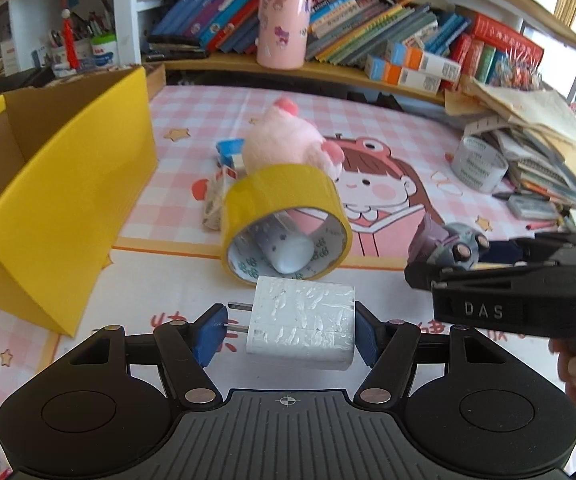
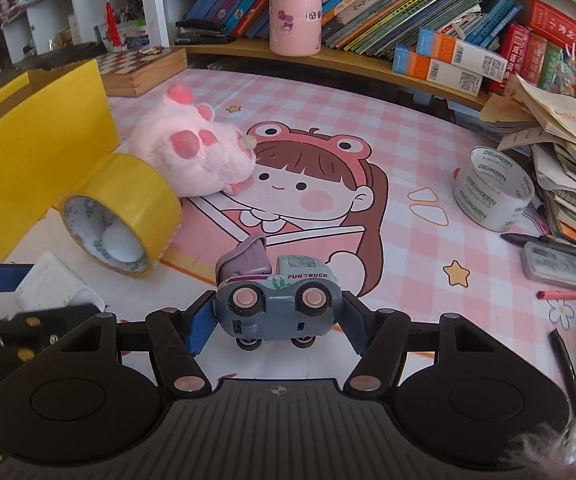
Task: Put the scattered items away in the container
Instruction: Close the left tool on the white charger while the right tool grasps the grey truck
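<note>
My left gripper is shut on a white charger plug; its prongs rest against the left blue pad and it hangs just above the mat. My right gripper is shut on a grey toy truck with a purple tipper, and appears at the right of the left wrist view, where the truck shows. The yellow cardboard box stands open at the left. A yellow tape roll, a pink plush and a white tape roll lie on the mat.
A shelf of books with a pink cylinder tin runs along the back. A leaning stack of papers and notebooks crowds the right edge, with pens, a red crayon and a small case beside it. A wooden chess box sits behind the yellow box.
</note>
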A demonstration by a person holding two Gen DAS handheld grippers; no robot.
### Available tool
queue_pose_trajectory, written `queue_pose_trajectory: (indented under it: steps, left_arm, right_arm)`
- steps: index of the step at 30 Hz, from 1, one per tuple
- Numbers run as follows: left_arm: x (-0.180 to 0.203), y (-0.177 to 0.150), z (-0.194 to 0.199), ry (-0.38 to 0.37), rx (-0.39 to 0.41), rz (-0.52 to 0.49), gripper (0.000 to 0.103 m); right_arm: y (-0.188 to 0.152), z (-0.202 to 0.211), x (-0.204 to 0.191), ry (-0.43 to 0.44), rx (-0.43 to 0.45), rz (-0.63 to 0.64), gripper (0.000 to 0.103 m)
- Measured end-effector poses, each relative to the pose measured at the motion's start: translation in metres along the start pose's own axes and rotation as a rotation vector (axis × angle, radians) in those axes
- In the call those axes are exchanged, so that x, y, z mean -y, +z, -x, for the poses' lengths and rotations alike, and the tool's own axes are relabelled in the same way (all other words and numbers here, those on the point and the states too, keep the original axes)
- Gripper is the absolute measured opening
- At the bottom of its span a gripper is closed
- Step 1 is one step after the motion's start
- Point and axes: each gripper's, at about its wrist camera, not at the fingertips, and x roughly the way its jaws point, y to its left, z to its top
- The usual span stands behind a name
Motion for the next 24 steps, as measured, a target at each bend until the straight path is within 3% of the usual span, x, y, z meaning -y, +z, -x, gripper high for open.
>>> queue_pose_trajectory:
  steps: [9, 24]
  left_arm:
    - [-0.013, -0.002, 0.03, -0.047, 0.06, 0.03, 0.066]
    - [-0.048, -0.004, 0.069, -0.16, 0.109, -0.05, 0.066]
  right_arm:
    - [-0.002, 0.035, -0.018, -0.001, 0.059, -0.04, 0.062]
    - [-0.018, 0.082, -0.067, -0.08, 0.097, -0.136, 0.062]
